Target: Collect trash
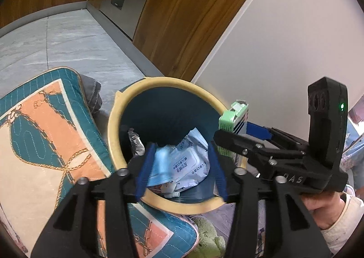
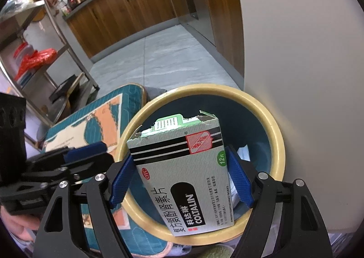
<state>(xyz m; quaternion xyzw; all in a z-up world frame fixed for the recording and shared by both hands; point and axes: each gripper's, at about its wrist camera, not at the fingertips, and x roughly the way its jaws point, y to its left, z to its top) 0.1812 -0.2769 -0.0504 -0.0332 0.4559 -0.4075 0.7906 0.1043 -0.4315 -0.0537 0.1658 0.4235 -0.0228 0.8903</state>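
Low in the right wrist view, the right gripper [image 2: 182,178] clamps a grey cardboard medicine box with black stripes and a torn green top [image 2: 182,174] between its blue pads, upright and slightly tilted, above the mouth of the round dark-blue waste bin with a cream rim [image 2: 276,135]. At the bottom of the left wrist view, the left gripper [image 1: 182,167] hangs over the same bin with its jaws apart and nothing between them; the near rim passes just under its fingertips. Inside the bin lie a pale blue wipes packet [image 1: 188,162] and a crumpled silver foil wrapper [image 1: 136,143]. A teal and orange quilted cushion [image 1: 45,135] presses against the bin at lower left; a white wall [image 1: 284,30] stands close on the right. Beyond, grey tiled floor [image 2: 163,58] runs open toward wooden kitchen cabinets [image 2: 118,5] at the top.
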